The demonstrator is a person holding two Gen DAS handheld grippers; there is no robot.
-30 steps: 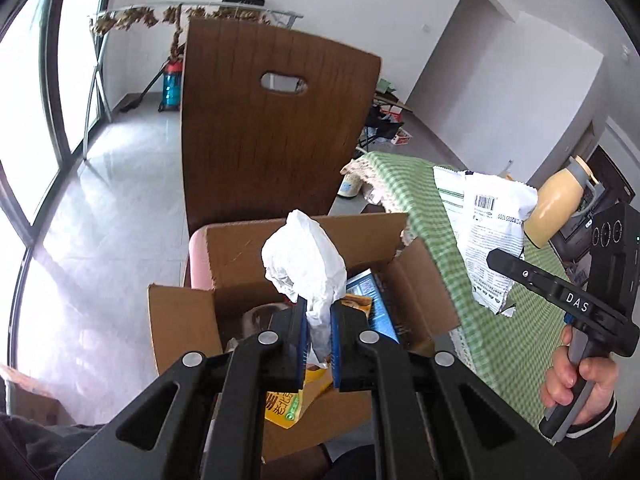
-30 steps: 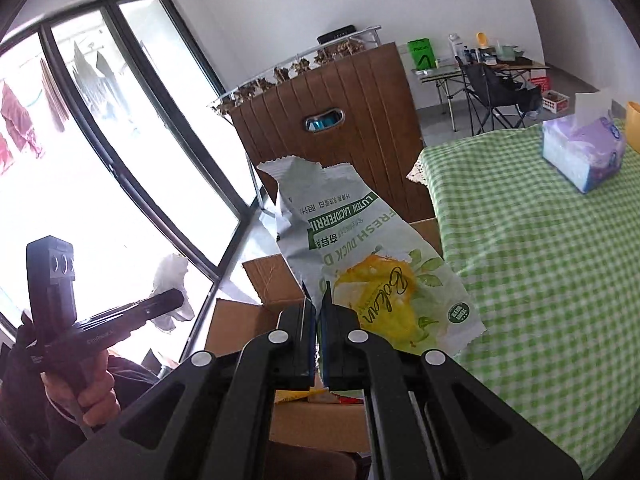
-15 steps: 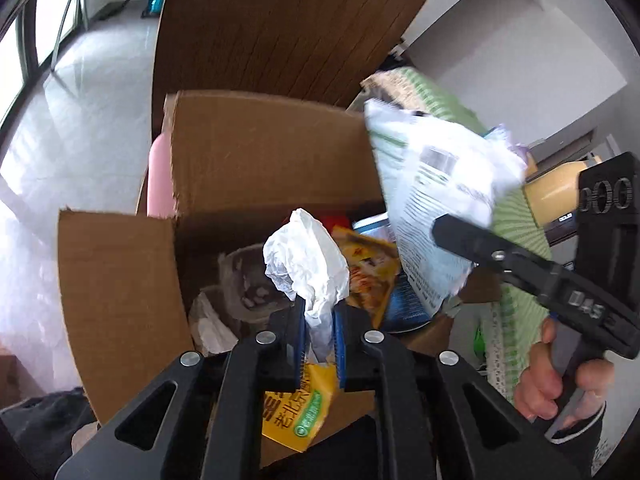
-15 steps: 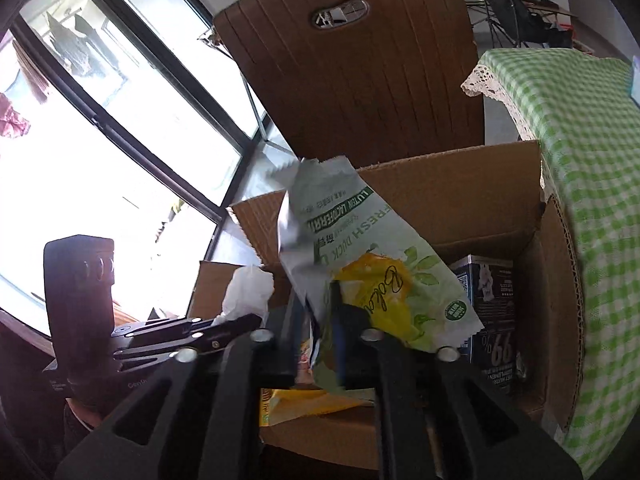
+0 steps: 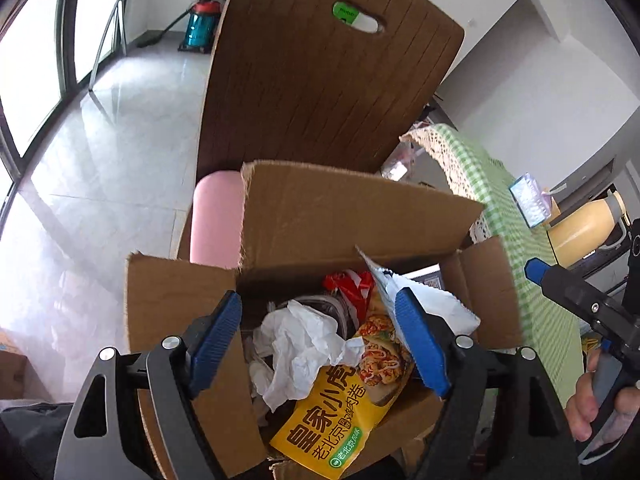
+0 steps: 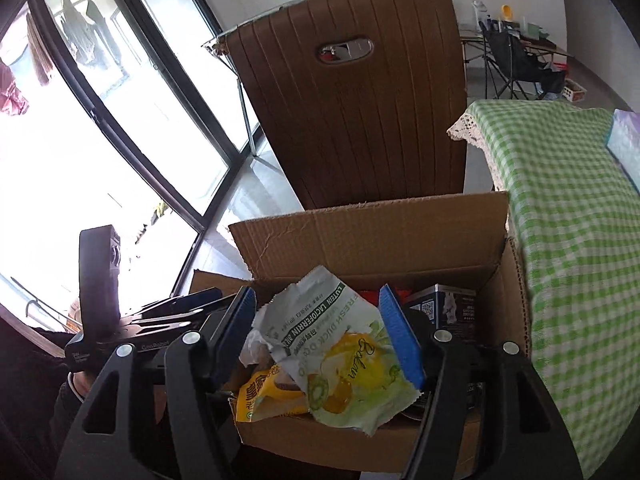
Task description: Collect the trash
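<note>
Left wrist shows left gripper [image 5: 320, 336] gaping over the box [image 5: 352, 216], tissue [image 5: 300, 344] inside, right gripper [image 6: 320, 328] equally wide above its wrapper [image 6: 340, 348] (both apparently dropped), table [image 6: 572, 220] possibly next.

Daylight floods in from the windows [image 6: 100, 152] left of the claws, blown out to white in the right wrist view. Glare sheens the floor tiles [image 5: 120, 152] beyond the left claw. Fisheye bending curves every edge, dark vignette fills the corners, and the checked tablecloth [image 6: 568, 240] to the right smears slightly.
</note>
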